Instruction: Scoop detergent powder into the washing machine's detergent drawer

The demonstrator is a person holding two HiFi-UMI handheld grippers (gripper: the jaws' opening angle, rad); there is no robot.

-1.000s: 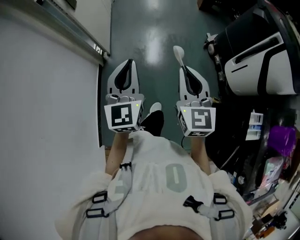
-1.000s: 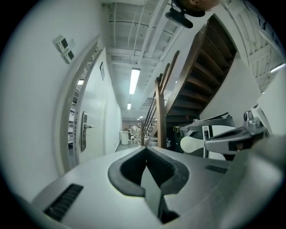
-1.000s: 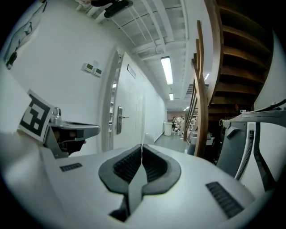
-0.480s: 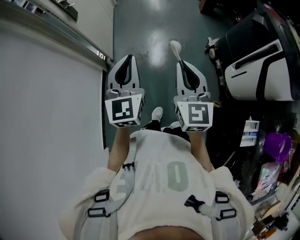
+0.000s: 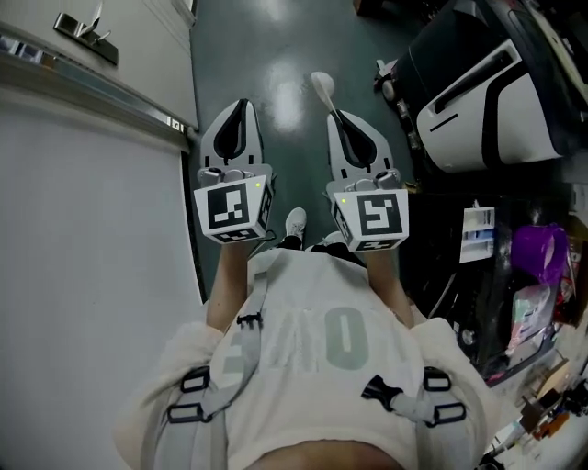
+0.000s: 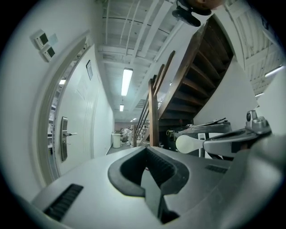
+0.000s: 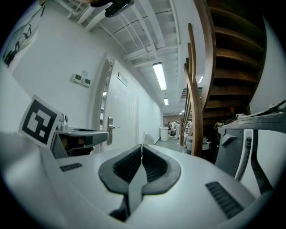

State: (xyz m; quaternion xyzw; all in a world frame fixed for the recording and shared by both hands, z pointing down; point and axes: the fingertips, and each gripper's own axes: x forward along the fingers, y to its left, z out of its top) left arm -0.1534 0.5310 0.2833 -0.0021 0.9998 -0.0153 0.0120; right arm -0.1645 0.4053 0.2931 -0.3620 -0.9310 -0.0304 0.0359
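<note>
I see no washing machine, drawer or detergent in any view. A white scoop [image 5: 322,88] sticks forward out of my right gripper [image 5: 338,119], which is shut on its handle. In the right gripper view the scoop [image 7: 145,138] shows edge-on between the closed pads. My left gripper [image 5: 241,110] is held level beside it, shut with nothing in it. In the left gripper view its jaws [image 6: 145,150] meet at the tip, and the scoop's bowl [image 6: 189,144] shows to the right.
I stand in a corridor with a dark green floor [image 5: 276,46]. A white wall and door with a handle [image 5: 83,27] run along the left. A white-and-black machine [image 5: 482,92] and cluttered shelves [image 5: 533,266] line the right. A wooden staircase [image 7: 201,89] rises ahead.
The person has stepped forward along the corridor. Both grippers sit a little higher and further left in the head view, still side by side, with the scoop still held.
</note>
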